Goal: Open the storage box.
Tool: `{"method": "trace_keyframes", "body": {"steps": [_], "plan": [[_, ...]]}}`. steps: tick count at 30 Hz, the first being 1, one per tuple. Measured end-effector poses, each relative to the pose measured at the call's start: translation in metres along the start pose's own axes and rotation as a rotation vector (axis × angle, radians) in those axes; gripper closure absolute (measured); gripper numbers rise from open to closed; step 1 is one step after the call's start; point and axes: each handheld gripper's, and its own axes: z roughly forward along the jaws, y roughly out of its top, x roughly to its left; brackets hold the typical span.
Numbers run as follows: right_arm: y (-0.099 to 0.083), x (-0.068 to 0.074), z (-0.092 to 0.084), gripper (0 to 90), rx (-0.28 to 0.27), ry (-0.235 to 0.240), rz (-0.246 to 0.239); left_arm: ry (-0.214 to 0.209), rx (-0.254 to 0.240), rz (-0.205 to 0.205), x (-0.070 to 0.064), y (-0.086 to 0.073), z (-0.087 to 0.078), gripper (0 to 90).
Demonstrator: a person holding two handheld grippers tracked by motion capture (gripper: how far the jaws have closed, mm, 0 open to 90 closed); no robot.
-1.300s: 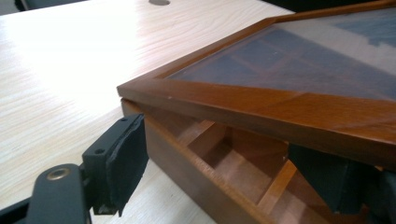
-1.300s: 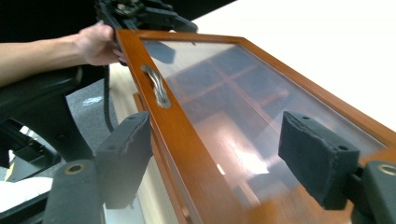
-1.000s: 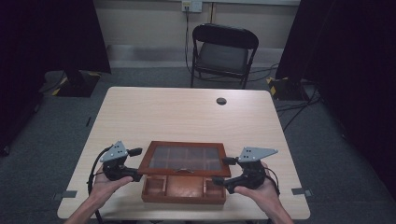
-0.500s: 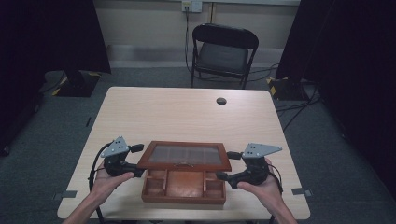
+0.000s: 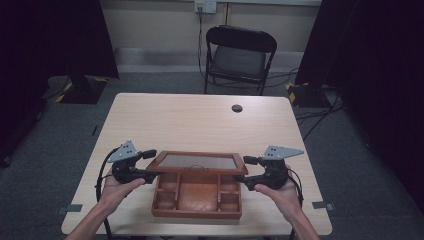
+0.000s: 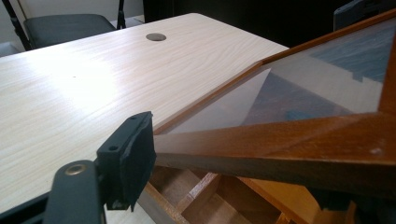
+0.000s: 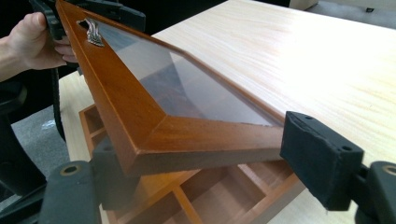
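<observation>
A brown wooden box (image 5: pixel 197 214) with several open compartments stands at the table's near edge. Its glass-paned lid (image 5: pixel 197 161) is tilted up over the back half. My left gripper (image 5: pixel 151 165) holds the lid's left rail (image 6: pixel 280 149). One pad (image 6: pixel 128 156) presses the rail's outer edge. My right gripper (image 5: pixel 246 170) holds the right rail (image 7: pixel 196 144), with a pad (image 7: pixel 320 156) against its end. Both sets of jaws have just been closing with the lid frame between them. A small metal handle (image 7: pixel 93 31) sits on the lid's front rail.
The light wooden table (image 5: pixel 200 125) has a round cable hole (image 5: pixel 237 108) near its far edge. A black folding chair (image 5: pixel 237 55) stands behind the table. Dark curtains hang at both sides, and cables lie on the floor at the right.
The lid has tilted up further, so more of the box's compartments show in front of it. Both grippers have stayed at the lid's sides, barely shifting.
</observation>
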Motion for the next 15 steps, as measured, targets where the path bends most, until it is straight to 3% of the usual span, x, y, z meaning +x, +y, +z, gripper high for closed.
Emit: {"method": "trace_keyframes", "body": {"steps": [7,15], "plan": [[0.010,-0.006,0.003,26.1,-0.030,0.016,0.028,-0.015,-0.017,-0.025,0.007,0.006,0.005,27.5],[0.016,-0.012,0.010,27.9,-0.044,0.028,0.048,-0.018,-0.012,-0.024,0.011,0.009,0.010,31.3]]}}
